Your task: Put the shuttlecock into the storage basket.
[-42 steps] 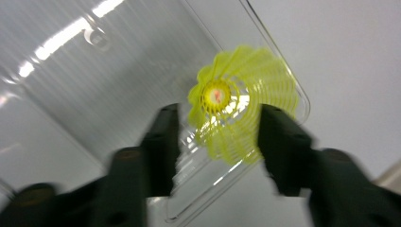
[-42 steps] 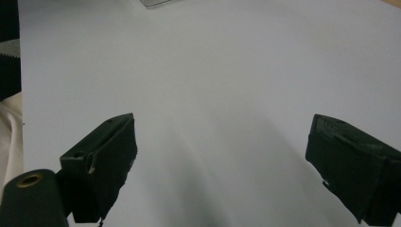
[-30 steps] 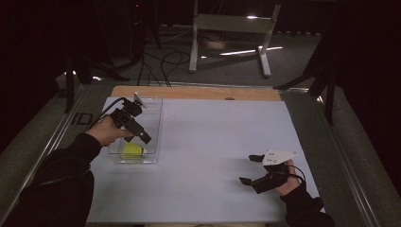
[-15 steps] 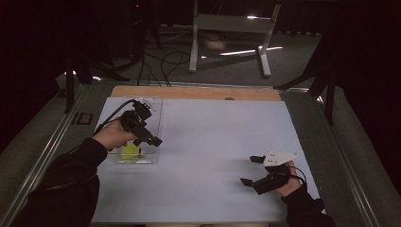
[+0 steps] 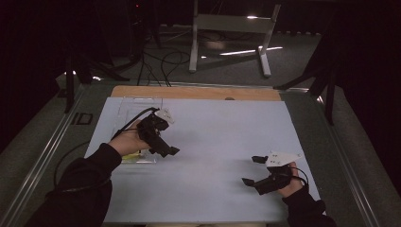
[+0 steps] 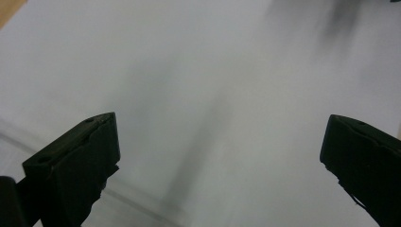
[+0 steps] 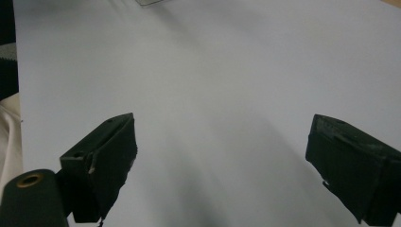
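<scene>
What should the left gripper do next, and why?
Probably swing back left and down toward the clear plastic tray. The left gripper hangs open over bare white table, jaws empty, while a yellow-green item, too hidden to identify, lies in the tray beside the hand.

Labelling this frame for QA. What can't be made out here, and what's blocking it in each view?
- Yellow-green thing in the clear tray, high view: mostly hidden by the left hand; too small to identify.
- Left gripper, high view: the jaws overlap; the gap shows in its own view.
- Left gripper view: motion-blurred; dark smear at the top edge unreadable.
- Right gripper view: a pale corner at the top edge, cut off.
</scene>
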`<state>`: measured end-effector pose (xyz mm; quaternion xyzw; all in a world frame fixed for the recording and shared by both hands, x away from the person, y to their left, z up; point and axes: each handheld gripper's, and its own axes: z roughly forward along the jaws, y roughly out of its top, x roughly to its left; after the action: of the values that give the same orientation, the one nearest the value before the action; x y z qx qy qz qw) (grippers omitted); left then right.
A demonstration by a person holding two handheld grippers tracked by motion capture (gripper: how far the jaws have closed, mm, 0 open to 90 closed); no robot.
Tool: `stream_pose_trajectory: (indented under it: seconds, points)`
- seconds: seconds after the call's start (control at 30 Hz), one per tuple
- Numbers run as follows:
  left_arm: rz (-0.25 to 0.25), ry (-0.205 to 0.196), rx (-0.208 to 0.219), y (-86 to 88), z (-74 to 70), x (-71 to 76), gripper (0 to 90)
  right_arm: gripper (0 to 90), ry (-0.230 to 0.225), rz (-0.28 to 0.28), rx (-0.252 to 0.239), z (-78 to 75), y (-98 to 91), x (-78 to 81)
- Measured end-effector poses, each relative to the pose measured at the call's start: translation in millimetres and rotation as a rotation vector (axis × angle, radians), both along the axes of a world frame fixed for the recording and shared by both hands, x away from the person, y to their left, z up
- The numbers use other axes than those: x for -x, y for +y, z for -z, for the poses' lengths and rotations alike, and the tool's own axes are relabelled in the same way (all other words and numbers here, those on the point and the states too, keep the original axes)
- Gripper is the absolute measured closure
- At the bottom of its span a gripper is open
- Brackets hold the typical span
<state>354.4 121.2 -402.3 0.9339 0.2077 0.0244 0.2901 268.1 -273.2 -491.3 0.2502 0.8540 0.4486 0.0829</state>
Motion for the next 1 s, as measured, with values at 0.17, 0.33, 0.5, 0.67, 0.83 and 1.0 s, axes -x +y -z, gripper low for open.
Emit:
stream_pose_trajectory:
  seconds: [0.17,0.33,0.5,0.67,0.83,1.0]
  points:
    - [0.022,-0.019,0.047,-10.0,1.5,4.7,0.2,9.5,0.002,0.005,-0.009,0.1,-1.6,-0.4]
    - [0.053,-0.045,0.081,-18.9,4.8,12.9,0.2,9.6,-0.012,0.017,-0.026,1.1,-3.2,0.9]
    - [0.059,-0.058,0.126,-23.6,13.1,21.4,0.2,9.6,0.022,-0.005,-0.058,6.0,-3.9,-1.1]
    - [0.052,-0.092,0.161,-28.3,20.8,31.2,0.2,9.6,0.029,0.003,-0.041,8.8,-3.1,-1.3]
    - [0.072,-0.105,0.195,-32.0,27.0,41.6,0.2,13.0,-0.012,0.039,-0.017,10.0,-4.4,0.4]
    - [0.074,-0.120,0.208,-33.0,33.9,49.1,0.2,12.4,-0.021,0.062,-0.019,8.7,-8.5,0.5]
